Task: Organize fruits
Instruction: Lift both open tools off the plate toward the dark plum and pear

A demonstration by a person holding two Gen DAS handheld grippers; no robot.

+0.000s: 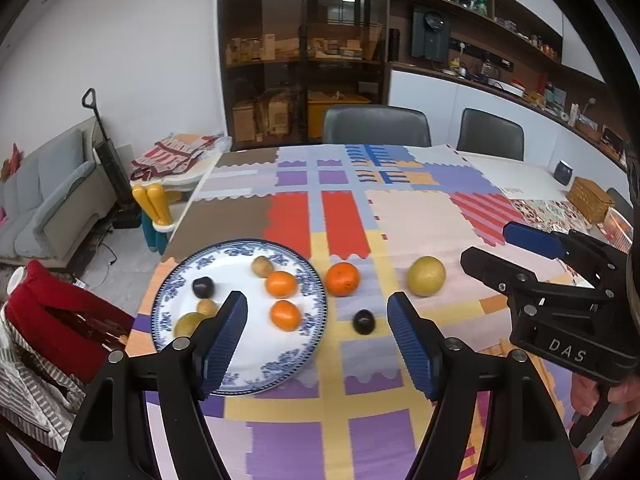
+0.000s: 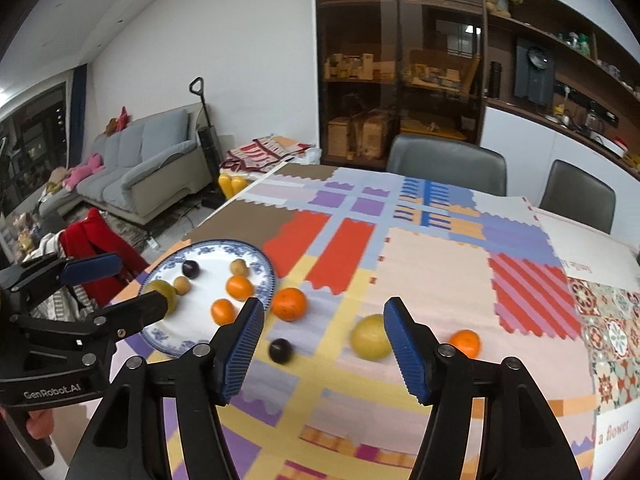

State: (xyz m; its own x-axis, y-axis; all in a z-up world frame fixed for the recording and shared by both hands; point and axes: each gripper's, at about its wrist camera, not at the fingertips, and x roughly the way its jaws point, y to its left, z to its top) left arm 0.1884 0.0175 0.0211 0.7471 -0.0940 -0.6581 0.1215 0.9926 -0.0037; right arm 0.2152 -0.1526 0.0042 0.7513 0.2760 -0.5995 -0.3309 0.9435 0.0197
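While both tools are held released, nothing is gripped.
Six fruits are seen on the plate (image 1: 308, 280); four lie on the surface (image 2: 440, 264).

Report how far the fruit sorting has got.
Done: six fruits lie on the plate. In hand: nothing; left gripper and right gripper are open and empty. Left on the cloth: two oranges, a yellow fruit, a dark plum.
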